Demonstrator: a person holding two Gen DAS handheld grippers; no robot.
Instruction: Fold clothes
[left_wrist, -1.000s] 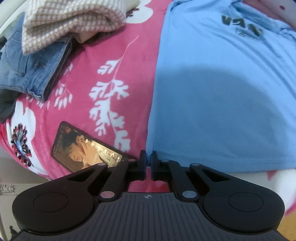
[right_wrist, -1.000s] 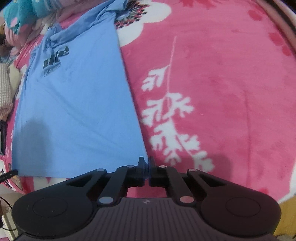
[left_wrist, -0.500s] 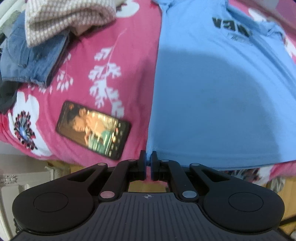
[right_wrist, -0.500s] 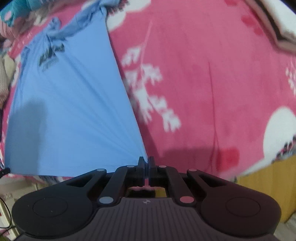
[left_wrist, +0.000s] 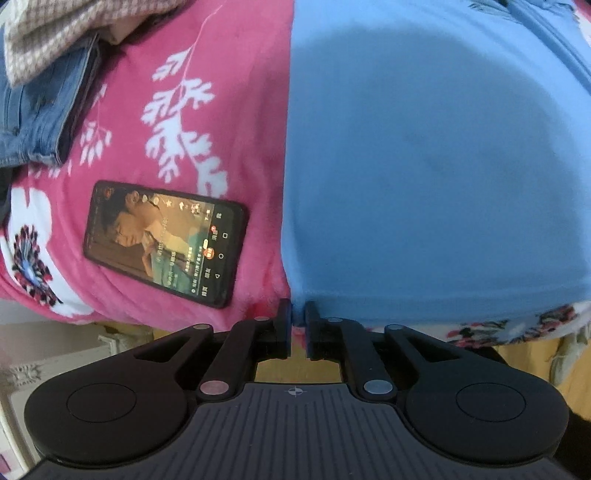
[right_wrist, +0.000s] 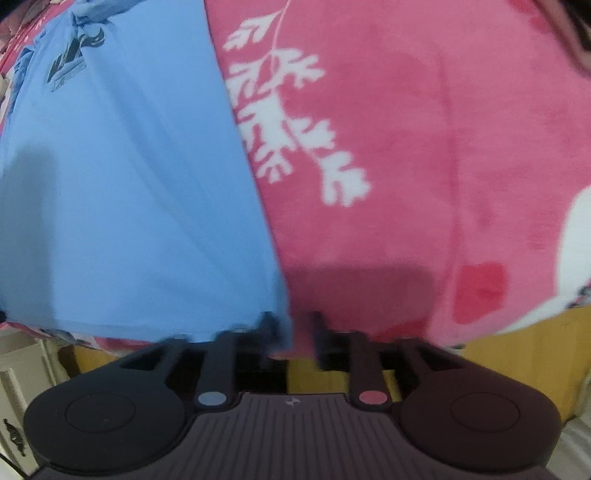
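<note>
The left gripper (left_wrist: 298, 314) sits at the bottom centre of its frame, its jaws opening by a narrow slit; the lower-left corner of the blue T-shirt (left_wrist: 424, 166) lies in that slit, and whether the pads press it I cannot tell; the right gripper (right_wrist: 291, 325), blurred, has its jaws opening wider, with the shirt's lower-right corner between them and a gap beside the right-hand finger; the shirt lies flat on the pink floral blanket (left_wrist: 229, 92); a phone (left_wrist: 162, 242) with a lit screen rests left of it; folded jeans (left_wrist: 37, 122) and a checked garment (left_wrist: 74, 33) occupy the upper left.
</note>
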